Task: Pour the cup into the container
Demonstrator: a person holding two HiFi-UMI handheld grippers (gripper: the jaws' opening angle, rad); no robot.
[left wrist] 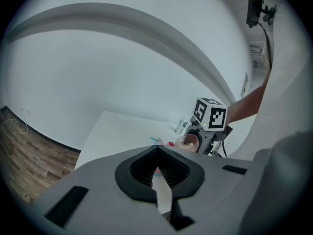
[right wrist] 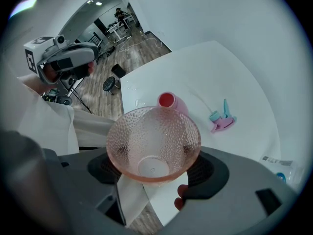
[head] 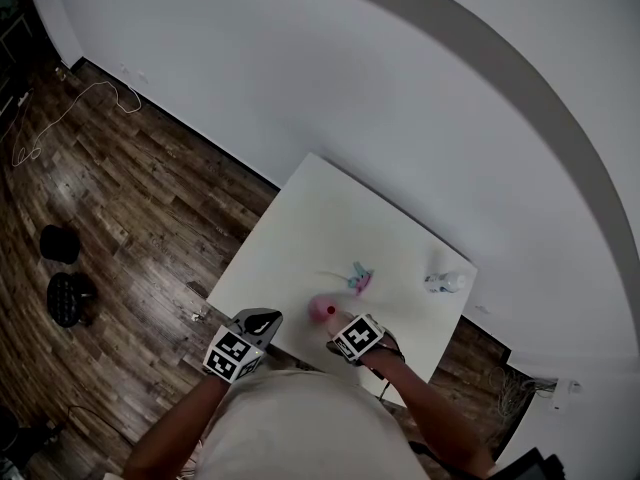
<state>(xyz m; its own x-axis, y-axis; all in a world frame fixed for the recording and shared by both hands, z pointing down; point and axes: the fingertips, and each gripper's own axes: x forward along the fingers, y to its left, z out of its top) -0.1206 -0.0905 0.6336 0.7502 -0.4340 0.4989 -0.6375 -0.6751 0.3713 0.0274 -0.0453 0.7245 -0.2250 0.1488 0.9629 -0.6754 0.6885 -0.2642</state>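
You hold a clear pink cup point(right wrist: 153, 143) with a dimpled wall between the jaws of your right gripper point(right wrist: 154, 173), its open mouth turned toward that gripper's camera. The container point(right wrist: 167, 100), a small pink vessel with a round red top, stands on the white table point(right wrist: 230, 77) just beyond the cup's rim.

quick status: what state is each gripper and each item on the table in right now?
left gripper: shut, empty.
right gripper: shut on the cup.
cup: held off the table, nothing visible inside.
container: upright on the table; red top, open or capped unclear.
bottle: appears to lie on its side.
pink and teal piece: lying flat.
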